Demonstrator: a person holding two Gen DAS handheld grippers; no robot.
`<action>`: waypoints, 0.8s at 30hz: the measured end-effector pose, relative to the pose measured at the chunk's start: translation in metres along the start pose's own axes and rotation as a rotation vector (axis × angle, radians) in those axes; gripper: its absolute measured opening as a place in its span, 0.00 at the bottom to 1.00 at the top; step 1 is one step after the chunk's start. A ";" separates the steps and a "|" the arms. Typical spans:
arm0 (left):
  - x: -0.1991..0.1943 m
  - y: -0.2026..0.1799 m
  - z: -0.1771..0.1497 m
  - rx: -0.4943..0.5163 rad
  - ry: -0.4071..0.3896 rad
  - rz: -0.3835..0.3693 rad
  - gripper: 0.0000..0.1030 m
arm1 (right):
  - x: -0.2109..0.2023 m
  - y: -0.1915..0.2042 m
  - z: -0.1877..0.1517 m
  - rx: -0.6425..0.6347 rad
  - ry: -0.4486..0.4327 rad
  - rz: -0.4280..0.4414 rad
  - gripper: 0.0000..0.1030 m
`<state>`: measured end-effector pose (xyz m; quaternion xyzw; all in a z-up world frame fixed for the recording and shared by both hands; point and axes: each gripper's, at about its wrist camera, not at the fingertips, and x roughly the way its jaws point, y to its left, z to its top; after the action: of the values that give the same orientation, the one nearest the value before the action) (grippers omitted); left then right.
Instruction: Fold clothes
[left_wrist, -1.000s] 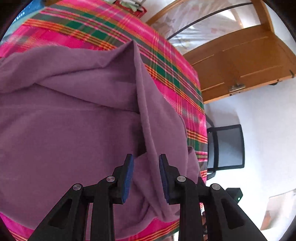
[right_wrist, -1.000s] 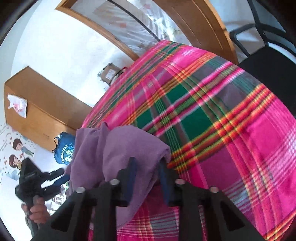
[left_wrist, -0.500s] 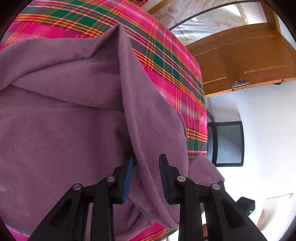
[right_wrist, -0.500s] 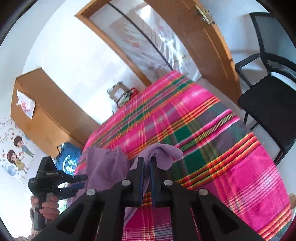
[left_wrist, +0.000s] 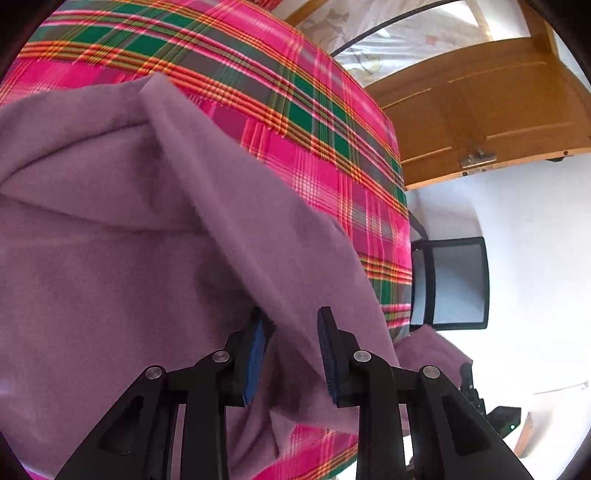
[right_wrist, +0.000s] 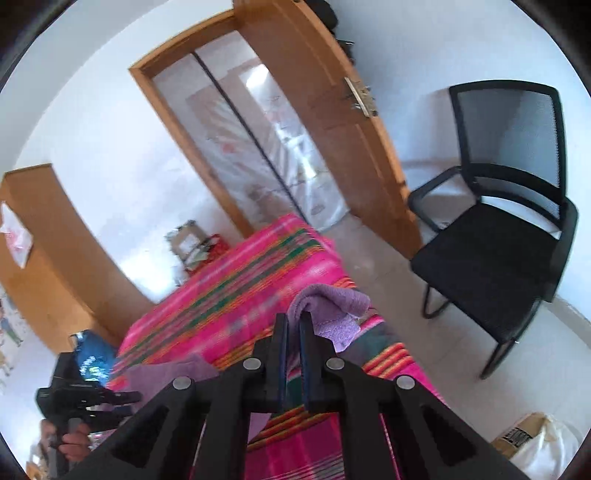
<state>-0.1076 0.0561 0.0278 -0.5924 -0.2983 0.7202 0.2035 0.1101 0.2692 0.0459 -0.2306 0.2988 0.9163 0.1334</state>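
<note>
Looking onto white walls, a wooden door (right_wrist: 332, 129) and a black mesh chair (right_wrist: 498, 258) near a surface dressed in a pink plaid cover (left_wrist: 295, 110). Finding the purple garment (left_wrist: 110, 277) spread over most of that cover, with one thick ridge rising off it.

Clenching that ridge in the left gripper (left_wrist: 291, 321), cloth filling the gap between the jaws. Pinching a small rolled corner of the same garment in the right gripper (right_wrist: 292, 321), held up clear of the cover, jaws having just been closing and now nearly together on the cloth.

Risking, most likely, a slip at that right corner: gripping so little cloth, and pulling against the left hold, probably tugging it free. Possibly also catching several layers in the left bunch, so carrying over a crooked, lumpy fold. Possibly dragging the loose edge off the near side of the cover.
</note>
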 end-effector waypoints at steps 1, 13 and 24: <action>0.002 -0.001 0.004 -0.008 -0.005 0.004 0.28 | 0.002 -0.004 0.001 0.004 0.001 -0.012 0.06; 0.029 -0.026 0.035 0.034 0.012 0.010 0.25 | 0.034 -0.025 0.012 0.003 0.058 -0.096 0.06; 0.025 -0.028 0.051 0.009 -0.036 -0.012 0.07 | 0.049 -0.022 0.017 -0.116 0.155 -0.150 0.08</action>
<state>-0.1648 0.0834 0.0349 -0.5768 -0.3021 0.7307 0.2052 0.0709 0.3022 0.0232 -0.3298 0.2367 0.8990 0.1643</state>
